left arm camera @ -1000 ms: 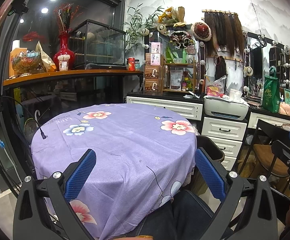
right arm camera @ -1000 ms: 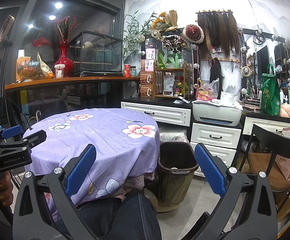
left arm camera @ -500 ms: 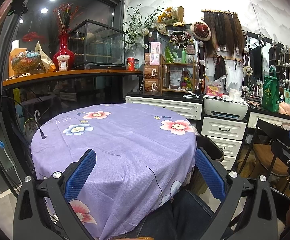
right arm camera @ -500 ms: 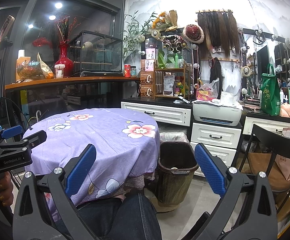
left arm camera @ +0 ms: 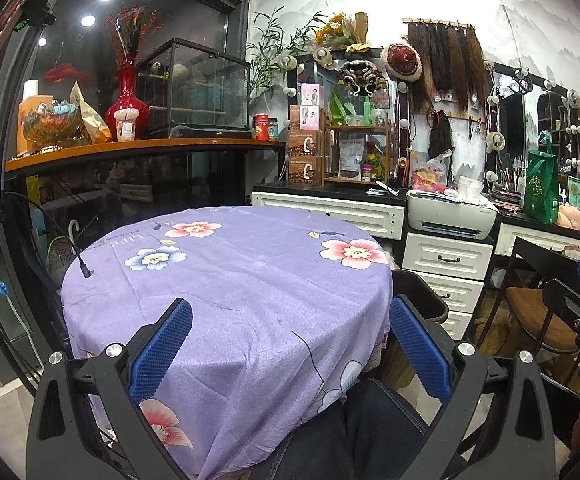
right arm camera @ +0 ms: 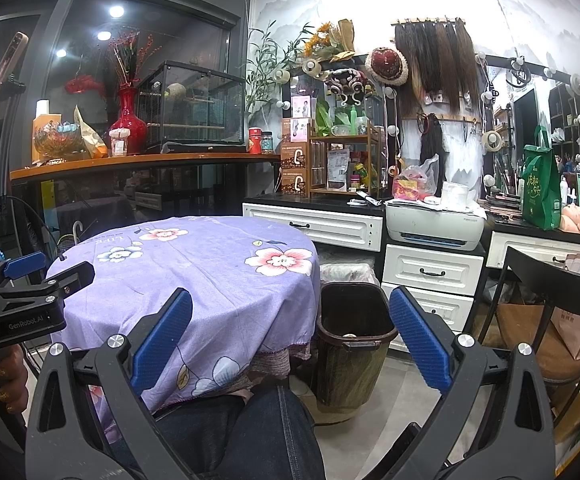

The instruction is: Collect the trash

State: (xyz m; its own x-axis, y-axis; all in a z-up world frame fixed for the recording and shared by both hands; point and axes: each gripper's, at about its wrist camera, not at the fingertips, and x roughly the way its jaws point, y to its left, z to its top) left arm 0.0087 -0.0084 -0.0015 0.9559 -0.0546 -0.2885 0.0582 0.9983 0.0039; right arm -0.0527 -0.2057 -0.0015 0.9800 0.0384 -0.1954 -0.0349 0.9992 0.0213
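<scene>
Item: my left gripper [left arm camera: 290,344], jaws spread wide with nothing between them, hanging over the near edge of the round table [left arm camera: 226,280]. Item: my right gripper [right arm camera: 290,332], likewise parted and empty, aimed past the table toward the trash bin [right arm camera: 354,344]. Item: trash, none visible on the cloth; a small pale piece lies inside the bin, which stands on the floor just beside the table's right edge, in front of the white drawers [right arm camera: 430,276]. Hazards, as I judge them: the purple floral tablecloth [left arm camera: 250,264] is thin woven fabric that drapes loosely, so a low pinch could snag and drag it; the bin is light-looking dark plastic, tapered with a rolled rim, and a knock from my right fingers could tip it; my knee [right arm camera: 266,432] sits close under both tools. Textures: ribbed blue pads [left arm camera: 162,348] on matte black rigid frames; smooth tiled floor.
</scene>
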